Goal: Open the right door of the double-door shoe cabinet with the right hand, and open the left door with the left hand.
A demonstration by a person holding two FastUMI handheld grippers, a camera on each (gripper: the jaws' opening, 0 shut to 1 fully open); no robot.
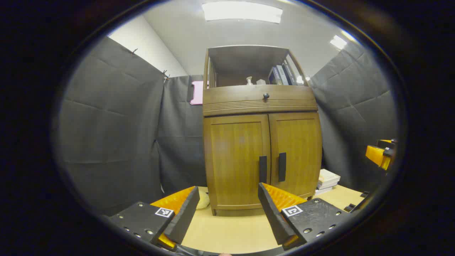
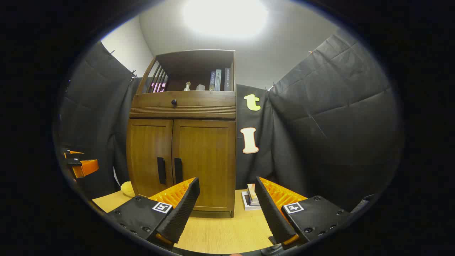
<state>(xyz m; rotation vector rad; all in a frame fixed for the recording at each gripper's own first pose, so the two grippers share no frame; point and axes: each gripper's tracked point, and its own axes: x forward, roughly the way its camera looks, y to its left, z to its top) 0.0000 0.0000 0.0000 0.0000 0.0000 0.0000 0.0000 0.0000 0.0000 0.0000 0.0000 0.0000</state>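
- While both doors are closed, the shoe cabinet (image 1: 262, 142) stands at the surface's (image 1: 227, 231) far edge.
- Left gripper (image 1: 227, 202): fingers apart, holding nothing.
- Right gripper (image 2: 227, 199): fingers apart, holding nothing.

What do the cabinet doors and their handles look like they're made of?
The cabinet doors look like brown wood or wood veneer with a satin finish: vertical grain shows. The handles look like matte black metal or plastic; the pictures can't settle which.

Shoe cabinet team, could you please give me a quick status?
Both grippers open, short of the cabinet. Both doors shut, handles untouched. Nothing blocking.
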